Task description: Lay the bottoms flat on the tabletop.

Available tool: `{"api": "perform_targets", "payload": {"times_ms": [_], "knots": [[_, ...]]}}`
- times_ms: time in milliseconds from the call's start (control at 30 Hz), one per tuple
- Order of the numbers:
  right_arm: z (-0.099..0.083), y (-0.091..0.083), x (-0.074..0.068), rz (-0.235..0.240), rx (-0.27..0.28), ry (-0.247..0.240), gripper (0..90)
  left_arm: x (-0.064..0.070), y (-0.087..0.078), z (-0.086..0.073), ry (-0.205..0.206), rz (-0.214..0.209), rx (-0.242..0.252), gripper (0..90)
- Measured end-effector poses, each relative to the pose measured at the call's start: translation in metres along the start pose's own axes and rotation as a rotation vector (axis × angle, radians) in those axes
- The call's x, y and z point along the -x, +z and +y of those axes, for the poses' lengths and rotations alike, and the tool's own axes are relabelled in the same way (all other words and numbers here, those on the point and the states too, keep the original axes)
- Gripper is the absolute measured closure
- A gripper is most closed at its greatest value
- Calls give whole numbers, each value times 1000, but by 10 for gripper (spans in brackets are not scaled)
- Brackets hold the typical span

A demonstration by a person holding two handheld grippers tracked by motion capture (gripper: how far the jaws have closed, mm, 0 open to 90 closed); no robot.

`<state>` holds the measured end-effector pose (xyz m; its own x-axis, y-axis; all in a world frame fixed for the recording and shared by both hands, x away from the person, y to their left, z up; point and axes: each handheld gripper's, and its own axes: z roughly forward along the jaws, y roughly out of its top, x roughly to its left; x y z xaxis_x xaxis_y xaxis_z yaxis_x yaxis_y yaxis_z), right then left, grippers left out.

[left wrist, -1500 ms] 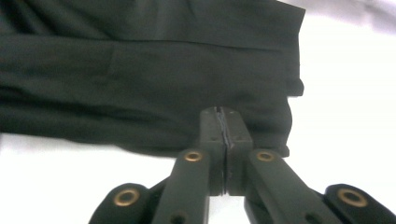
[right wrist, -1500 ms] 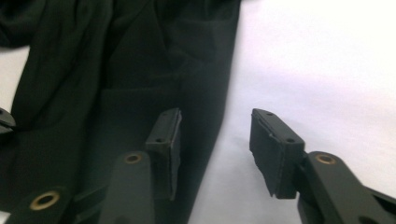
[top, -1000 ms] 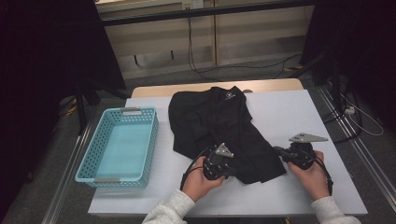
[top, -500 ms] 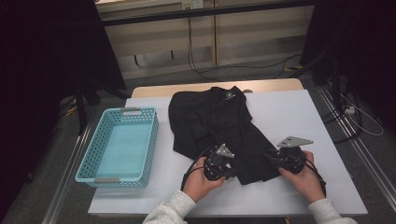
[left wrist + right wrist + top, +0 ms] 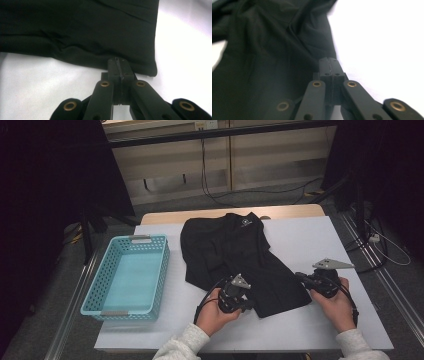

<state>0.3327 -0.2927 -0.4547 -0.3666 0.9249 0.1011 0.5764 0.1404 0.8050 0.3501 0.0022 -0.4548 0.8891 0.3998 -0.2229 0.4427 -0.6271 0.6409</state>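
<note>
Both the left gripper (image 5: pixel 248 306) and right gripper (image 5: pixel 300 277) clench the black fabric garment's (image 5: pixel 235 255) hem near the white tabletop's (image 5: pixel 310 240) front edge, perforated turquoise plastic basket (image 5: pixel 127 276) well apart at left edge

A lab or recording setup rather than a home is suggested: a small tabletop (image 5: pixel 310 240) covered in plain white is set on a bare grey floor (image 5: pixel 280 195), with dark curtains (image 5: pixel 55 185) hung at both sides. Loose cables (image 5: pixel 210 180) are seen trailing across the floor and up the beige panelled wall (image 5: pixel 170 165) behind, and metal rails (image 5: pixel 385 275) are laid along the floor at the right. Only staged props are laid out on the tabletop: a black garment (image 5: pixel 240 255) and an empty turquoise plastic basket (image 5: pixel 95 290).
</note>
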Motion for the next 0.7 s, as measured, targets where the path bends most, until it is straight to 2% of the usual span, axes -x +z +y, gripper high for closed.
{"api": "perform_targets", "payload": {"times_ms": [167,267,333,367,433,500,567,633,700], "knots": [[-1,1,8,-21,11,14,900,-1,0,0,0,-6,5,900],[-4,8,12,-41,-31,14,900,-2,0,0,9,6,18,860],[-8,10,13,-69,-50,6,894,-3,-2,0,12,19,31,798],[-8,9,15,-73,-44,21,865,-3,-4,0,18,32,38,723],[-8,7,16,-82,-50,25,797,-5,-5,1,12,44,54,644],[-9,7,14,-68,-57,27,736,-6,-5,1,15,60,70,537],[-9,6,13,-52,-64,36,675,-5,-4,2,21,68,77,492],[-8,3,12,-70,-56,28,635,-4,-2,2,16,67,94,429],[-7,-1,13,-32,-43,56,586,-4,0,3,24,77,97,373]]}}
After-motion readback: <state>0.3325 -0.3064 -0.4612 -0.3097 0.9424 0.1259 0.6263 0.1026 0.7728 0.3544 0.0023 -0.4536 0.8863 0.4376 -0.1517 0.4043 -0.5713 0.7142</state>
